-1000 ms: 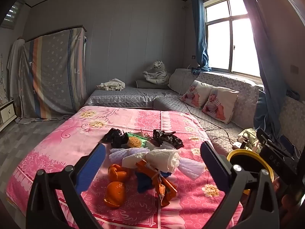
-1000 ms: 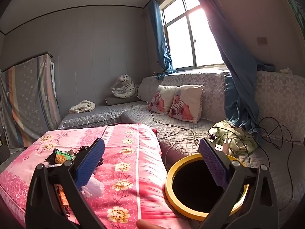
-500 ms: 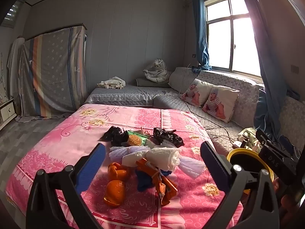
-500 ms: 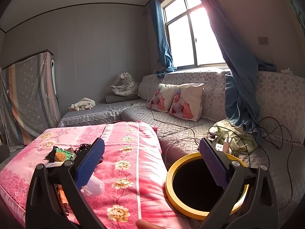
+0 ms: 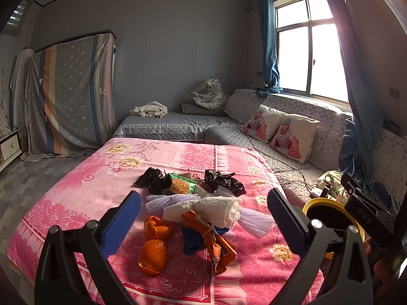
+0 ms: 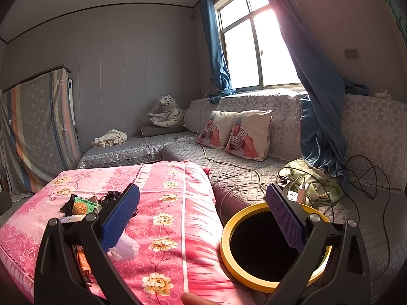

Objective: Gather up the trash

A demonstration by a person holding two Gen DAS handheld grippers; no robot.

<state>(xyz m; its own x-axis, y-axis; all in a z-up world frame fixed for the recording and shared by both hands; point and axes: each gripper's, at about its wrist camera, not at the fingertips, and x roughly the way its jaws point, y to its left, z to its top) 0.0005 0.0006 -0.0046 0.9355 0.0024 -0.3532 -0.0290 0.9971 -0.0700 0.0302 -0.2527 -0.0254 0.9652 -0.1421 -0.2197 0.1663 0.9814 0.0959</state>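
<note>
1. The trash lies in one loose pile on the pink flowered bedspread (image 5: 84, 185), near its front edge and about midway across.
2. At the front of the pile are two orange peels (image 5: 155, 241), with an orange wrapper (image 5: 216, 244) and a blue scrap (image 5: 192, 236) just beside them.
3. Behind these lie a white crumpled tissue (image 5: 216, 207) and white foam netting (image 5: 165, 199).
4. At the back of the pile are two black plastic bags (image 5: 223, 180) and a green packet (image 5: 183, 181) between them.
5. The left gripper (image 5: 202, 209) hovers over the pile, its jaws spread wide and empty.
6. The right gripper (image 6: 202, 203) is spread wide too, holding nothing, above the bedspread's right edge.
7. A bin with a yellow rim (image 6: 229, 231) stands just beside that right edge, on the grey quilted couch (image 6: 236, 175).
8. Two baby-print pillows (image 6: 244, 132) lean on the couch back under the window (image 6: 254, 45).
</note>
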